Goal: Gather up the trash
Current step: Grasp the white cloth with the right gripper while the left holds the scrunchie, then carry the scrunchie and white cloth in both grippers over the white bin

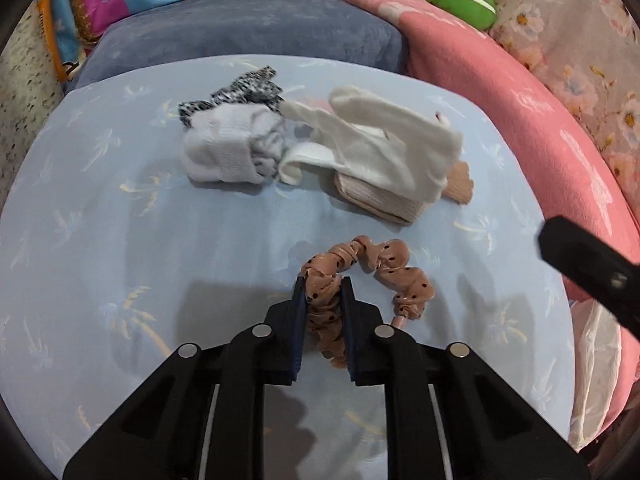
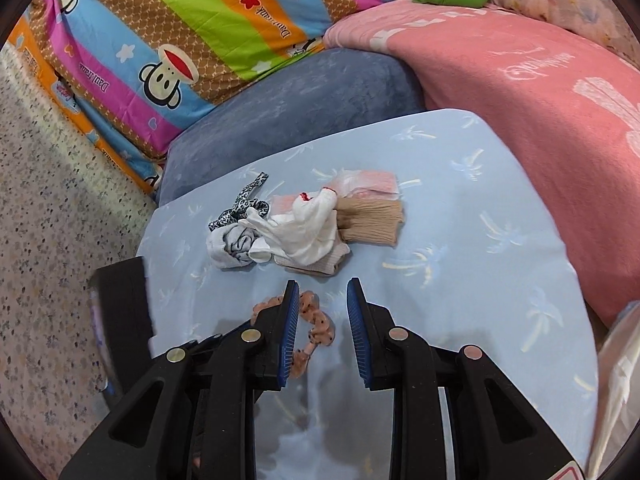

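**Item record: dotted scrunchie and cloth pile on blue sheet**

The tan dotted scrunchie (image 1: 362, 270), lying at the near part of the light blue palm-print sheet (image 1: 120, 216), is being pinched by the left gripper (image 1: 324, 280). The right gripper (image 2: 322, 286) is being held partly open above the sheet, nothing between its pads. A pile of socks and cloths (image 1: 320, 144) is being kept farther back. "Daul Frank" is being displayed on the striped monkey-print quilt (image 2: 160, 40). A pink blanket (image 2: 520, 92) is being shown alongside.
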Available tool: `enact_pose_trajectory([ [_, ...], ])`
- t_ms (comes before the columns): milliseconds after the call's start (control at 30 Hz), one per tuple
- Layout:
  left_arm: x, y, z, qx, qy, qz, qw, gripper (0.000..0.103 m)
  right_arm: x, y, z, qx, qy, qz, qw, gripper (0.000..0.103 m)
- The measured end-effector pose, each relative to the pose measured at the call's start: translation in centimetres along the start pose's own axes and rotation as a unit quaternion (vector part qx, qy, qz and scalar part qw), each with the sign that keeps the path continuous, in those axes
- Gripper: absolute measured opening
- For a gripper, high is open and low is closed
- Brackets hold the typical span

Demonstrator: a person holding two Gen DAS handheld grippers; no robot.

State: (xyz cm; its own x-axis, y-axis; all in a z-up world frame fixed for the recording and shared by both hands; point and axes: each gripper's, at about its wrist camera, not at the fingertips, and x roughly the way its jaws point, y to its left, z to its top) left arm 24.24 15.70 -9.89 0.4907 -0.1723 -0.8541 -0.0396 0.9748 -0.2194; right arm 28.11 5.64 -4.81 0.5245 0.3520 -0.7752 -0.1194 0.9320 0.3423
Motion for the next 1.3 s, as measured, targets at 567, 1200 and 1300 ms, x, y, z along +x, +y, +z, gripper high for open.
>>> enact_pose_trajectory([
  [567, -3.8, 2.7, 2.8, -0.016, -0.060, 0.017, 0.9979, 0.015, 5.1, 2.8, 2.5, -0.021, 0.003, -0.010, 1.000, 0.005],
  [1200, -12.4, -4.5, 1.3, 0.043, -0.137, -0.018, 0.9895, 0.015, -13.6, 0.3, -0.2, 0.011, -0.120, -0.002, 0.993, 0.005],
  [1300, -13.7, -6.4, 0.4, 0.059, -0.148, -0.025, 0.9869, 0.015, -16.4, -0.6, -1.1, 0.016, -0.138, -0.006, 0.990, 0.005],
])
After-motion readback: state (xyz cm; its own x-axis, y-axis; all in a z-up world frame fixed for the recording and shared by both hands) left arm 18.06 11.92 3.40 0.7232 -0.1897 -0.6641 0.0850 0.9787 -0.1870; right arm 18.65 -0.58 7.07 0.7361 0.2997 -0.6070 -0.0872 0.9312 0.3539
